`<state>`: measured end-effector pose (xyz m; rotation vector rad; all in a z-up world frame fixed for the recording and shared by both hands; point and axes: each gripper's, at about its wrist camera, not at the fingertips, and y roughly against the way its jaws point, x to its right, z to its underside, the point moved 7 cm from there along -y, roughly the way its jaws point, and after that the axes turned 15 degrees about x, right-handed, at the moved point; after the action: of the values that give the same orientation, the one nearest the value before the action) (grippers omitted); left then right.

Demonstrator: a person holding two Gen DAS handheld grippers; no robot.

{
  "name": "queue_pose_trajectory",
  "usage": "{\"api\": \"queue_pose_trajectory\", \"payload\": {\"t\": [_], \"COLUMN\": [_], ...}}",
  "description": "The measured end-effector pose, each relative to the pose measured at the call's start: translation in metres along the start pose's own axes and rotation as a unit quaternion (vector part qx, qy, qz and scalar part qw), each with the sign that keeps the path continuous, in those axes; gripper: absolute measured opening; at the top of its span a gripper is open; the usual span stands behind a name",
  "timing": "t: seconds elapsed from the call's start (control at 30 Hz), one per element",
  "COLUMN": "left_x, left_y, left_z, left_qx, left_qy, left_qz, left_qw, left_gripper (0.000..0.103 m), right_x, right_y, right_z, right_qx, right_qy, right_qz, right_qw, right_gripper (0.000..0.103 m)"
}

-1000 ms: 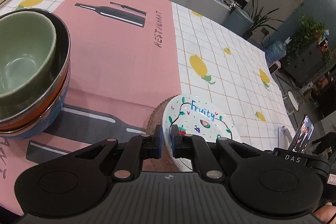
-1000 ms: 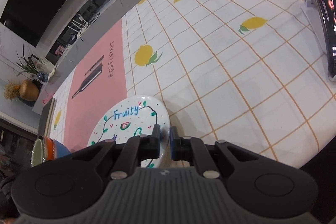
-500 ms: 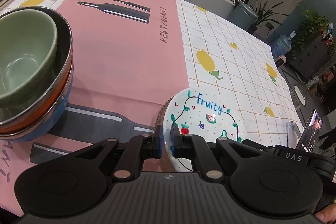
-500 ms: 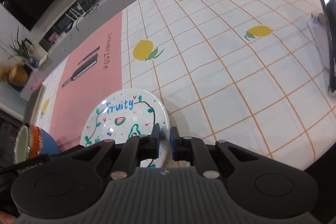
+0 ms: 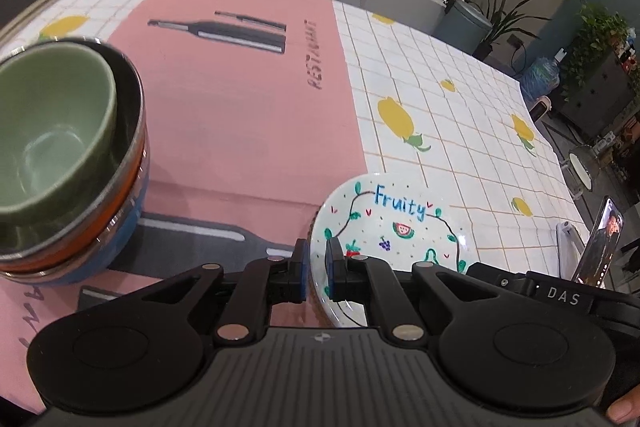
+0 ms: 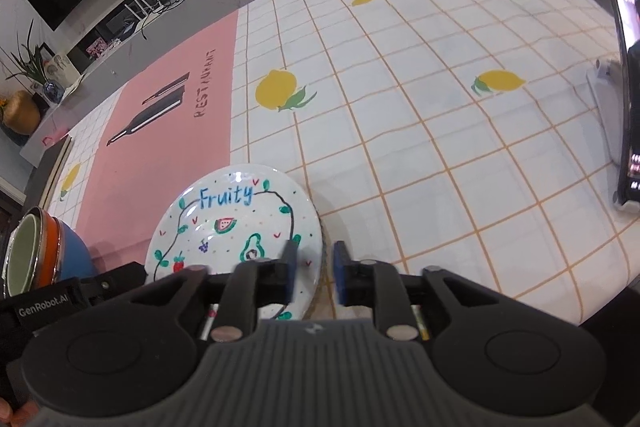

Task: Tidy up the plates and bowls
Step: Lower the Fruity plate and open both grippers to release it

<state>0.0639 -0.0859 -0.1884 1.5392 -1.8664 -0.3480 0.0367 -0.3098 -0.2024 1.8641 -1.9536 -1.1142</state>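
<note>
I saw a white plate (image 6: 236,223) lettered "Fruity" in blue, with painted fruit and green vine. The cloth (image 6: 400,107) was white, orange-gridded, lemon-printed, beside a pink panel (image 5: 240,115). Stacked bowls (image 5: 72,163): green, orange, blue.

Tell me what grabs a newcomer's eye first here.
The white "Fruity" plate sits close in front, its rim between both grippers: the left gripper pinches one edge, the right gripper has just been opening around the other. The stack of nested bowls stands left on the pink mat.

Bowl stack (image 5: 60,163) left of plate (image 5: 400,223)
</note>
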Motion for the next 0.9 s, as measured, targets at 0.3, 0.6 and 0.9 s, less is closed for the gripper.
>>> {"api": "queue_pose_trajectory", "payload": {"t": [0.3,0.6,0.9], "left_x": [0.006,-0.015,-0.083], "left_y": [0.025,0.072,0.092], "left_z": [-0.020,-0.068,-0.110], "left_qx": [0.044,0.122,0.097], "left_qy": [-0.047,-0.082,-0.069], "left_qz": [-0.009,-0.043,-0.131], "left_qw": [0.9979,0.9882,0.9843], "left_gripper": [0.018,0.047,0.068], "right_x": [-0.024,-0.080,-0.156], "right_y": [0.010,0.019,0.014], "right_z": [-0.008,-0.025,-0.037], "right_qx": [0.008,0.024,0.007], "right_qy": [0.055,0.107,0.127], "right_qz": [-0.014,-0.057,-0.108], "right_qw": [0.998,0.992,0.986], "right_gripper": [0.040,0.049,0.069]}}
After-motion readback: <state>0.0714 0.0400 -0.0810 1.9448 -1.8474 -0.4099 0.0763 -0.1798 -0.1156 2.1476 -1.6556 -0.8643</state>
